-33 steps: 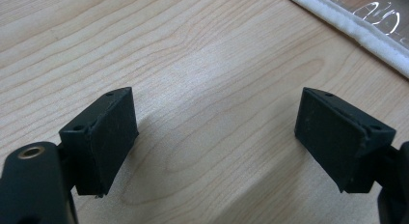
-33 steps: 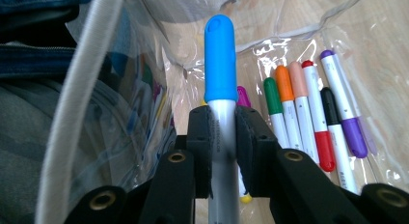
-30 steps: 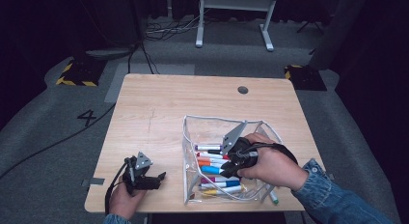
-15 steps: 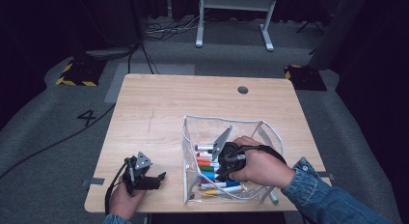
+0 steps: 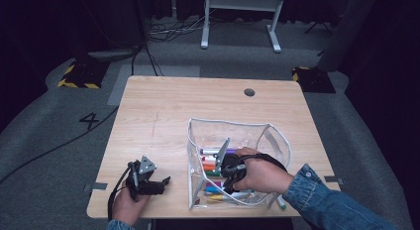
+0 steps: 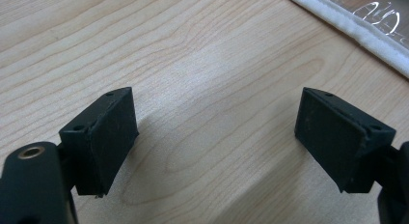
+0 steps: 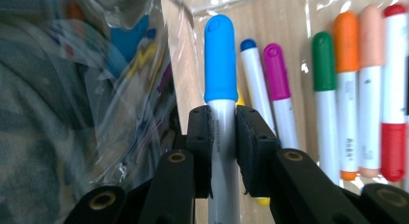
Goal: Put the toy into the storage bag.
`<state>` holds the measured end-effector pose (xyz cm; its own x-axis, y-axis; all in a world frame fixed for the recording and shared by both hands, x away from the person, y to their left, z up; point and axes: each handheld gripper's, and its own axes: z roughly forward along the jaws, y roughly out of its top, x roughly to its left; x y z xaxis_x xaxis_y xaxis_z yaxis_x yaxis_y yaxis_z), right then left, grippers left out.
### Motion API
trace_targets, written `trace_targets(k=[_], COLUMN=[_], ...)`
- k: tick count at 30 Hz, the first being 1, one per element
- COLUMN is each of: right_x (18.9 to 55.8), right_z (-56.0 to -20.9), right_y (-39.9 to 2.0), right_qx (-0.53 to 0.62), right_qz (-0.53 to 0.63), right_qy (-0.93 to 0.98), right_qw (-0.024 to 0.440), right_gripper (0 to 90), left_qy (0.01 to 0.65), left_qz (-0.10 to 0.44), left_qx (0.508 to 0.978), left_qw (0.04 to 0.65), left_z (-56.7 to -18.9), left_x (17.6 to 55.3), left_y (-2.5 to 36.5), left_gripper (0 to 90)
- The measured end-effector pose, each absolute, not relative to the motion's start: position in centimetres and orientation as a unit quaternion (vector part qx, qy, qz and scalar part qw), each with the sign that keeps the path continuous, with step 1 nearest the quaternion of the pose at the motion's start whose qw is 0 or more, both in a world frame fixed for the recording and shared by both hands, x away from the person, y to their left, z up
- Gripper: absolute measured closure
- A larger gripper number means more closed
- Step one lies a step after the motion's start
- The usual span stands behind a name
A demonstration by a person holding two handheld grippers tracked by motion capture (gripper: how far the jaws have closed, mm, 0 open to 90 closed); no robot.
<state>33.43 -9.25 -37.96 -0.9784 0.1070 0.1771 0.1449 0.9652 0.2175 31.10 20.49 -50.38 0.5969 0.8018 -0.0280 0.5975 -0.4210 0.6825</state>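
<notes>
A clear plastic pouch (image 5: 277, 141) with a white zip rim stands open on the wooden table (image 5: 163, 111). Several coloured markers (image 5: 213, 166) lie in it. My right gripper (image 5: 223, 173) reaches down into the pouch. Its pads are shut on a white marker with a light blue cap (image 7: 220, 79). Beside it in the right gripper view lie green (image 7: 324, 89), orange (image 7: 346, 93) and red-capped (image 7: 394, 93) markers. My left gripper (image 5: 161, 183) rests near the table's front left edge. Its jaws stand wide open over bare wood (image 6: 212, 118).
The pouch's white rim (image 6: 357, 35) crosses the top right corner of the left gripper view. A round cable hole (image 5: 249, 92) sits at the table's far side. One marker (image 5: 280, 202) lies outside the pouch at the front right. A desk frame (image 5: 237, 22) stands behind.
My right hand has moved left and down, deeper into the pouch, with the marker in its jaws. The left gripper has stayed where it was.
</notes>
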Motion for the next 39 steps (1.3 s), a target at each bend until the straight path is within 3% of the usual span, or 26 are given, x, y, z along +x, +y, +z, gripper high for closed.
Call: trace_targets(k=[11,14,17,29,39], right_x=[33.3,33.3,33.7,33.9,32.9], right_z=[-39.3,-39.4,-38.8,-32.3,-27.3], right_y=[-9.0,-9.1,-9.3,-12.2,-16.8], right_qx=[-0.058,-0.072,-0.072,-0.135,-0.196], right_qz=[-0.079,-0.092,-0.114,-0.263,-0.323], right_qy=[-0.991,-0.989,-0.988,-0.955,-0.924], right_qw=[0.092,0.086,0.070,-0.022,-0.060], right_gripper=[76.2,66.5,62.8,60.2,58.1], left_qy=[0.422,0.422,0.422,0.422,0.422], left_qz=[0.153,0.153,0.153,0.153,0.153], left_qx=[0.829,0.829,0.829,0.829,0.829], left_qw=[0.334,0.334,0.334,0.334,0.334], left_z=[-50.4,-50.4,-50.4,-50.4,-50.4], left_x=[31.1,31.1,31.1,31.1,31.1], left_y=[20.5,20.5,20.5,20.5,20.5], left_gripper=[15.1,15.1,15.1,15.1,15.1])
